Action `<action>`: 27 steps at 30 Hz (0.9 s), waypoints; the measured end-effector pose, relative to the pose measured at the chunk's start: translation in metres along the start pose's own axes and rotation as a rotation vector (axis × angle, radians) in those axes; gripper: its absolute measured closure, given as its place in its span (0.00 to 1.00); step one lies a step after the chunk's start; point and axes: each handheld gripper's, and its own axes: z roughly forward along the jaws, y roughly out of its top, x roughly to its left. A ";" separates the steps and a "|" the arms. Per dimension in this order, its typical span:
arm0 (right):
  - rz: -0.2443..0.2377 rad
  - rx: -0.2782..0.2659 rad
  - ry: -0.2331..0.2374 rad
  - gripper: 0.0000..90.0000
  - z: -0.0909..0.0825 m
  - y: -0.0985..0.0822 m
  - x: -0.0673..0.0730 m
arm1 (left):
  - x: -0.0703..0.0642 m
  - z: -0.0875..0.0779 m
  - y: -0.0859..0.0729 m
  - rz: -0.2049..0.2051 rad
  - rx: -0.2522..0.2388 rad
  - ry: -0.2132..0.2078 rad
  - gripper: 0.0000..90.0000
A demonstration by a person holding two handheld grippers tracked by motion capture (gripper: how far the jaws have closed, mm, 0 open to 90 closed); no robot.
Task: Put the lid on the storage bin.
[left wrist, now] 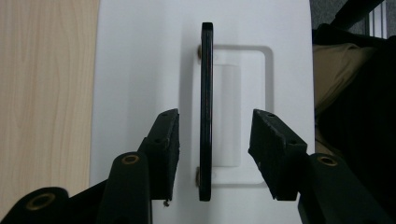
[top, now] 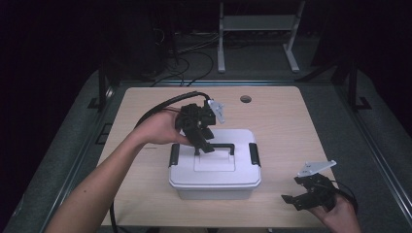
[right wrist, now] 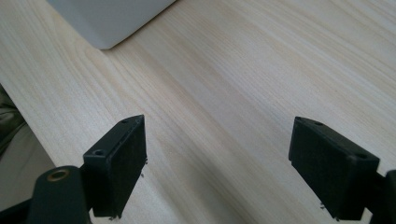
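Near the middle of the surface [top: 286, 121], slightly toward its near edge, I see a white lidded box [top: 214, 167] with a black carry handle [top: 216, 146] standing up from a recess in the lid and a black latch [top: 254, 154] at each short end. My left gripper [top: 201, 145] is poised over the lid, tilted down at the handle. In the left gripper view its jaws are apart and straddle the handle [left wrist: 206, 107], one on each side, with a visible gap on both sides, so nothing is clamped. My right gripper [top: 302, 196] sits near the near right corner of the surface, well apart from the box. In the right gripper view its jaws are wide apart over bare wood [right wrist: 243, 93], with a corner of the box [right wrist: 107, 18] at the top left.
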 end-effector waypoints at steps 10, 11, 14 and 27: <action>-0.003 0.005 0.002 0.21 0.002 0.001 0.000 | 0.000 0.002 -0.009 -0.028 -0.022 -0.002 0.50; -0.003 0.006 0.002 0.21 0.002 0.001 0.000 | 0.000 0.002 -0.010 -0.030 -0.024 -0.002 0.50; 0.000 0.004 0.001 0.21 0.002 0.001 -0.001 | 0.002 0.001 -0.014 -0.036 -0.027 0.003 0.48; 0.003 0.009 -0.003 0.20 0.002 0.002 0.000 | 0.001 -0.016 -0.032 -0.062 -0.057 0.029 0.43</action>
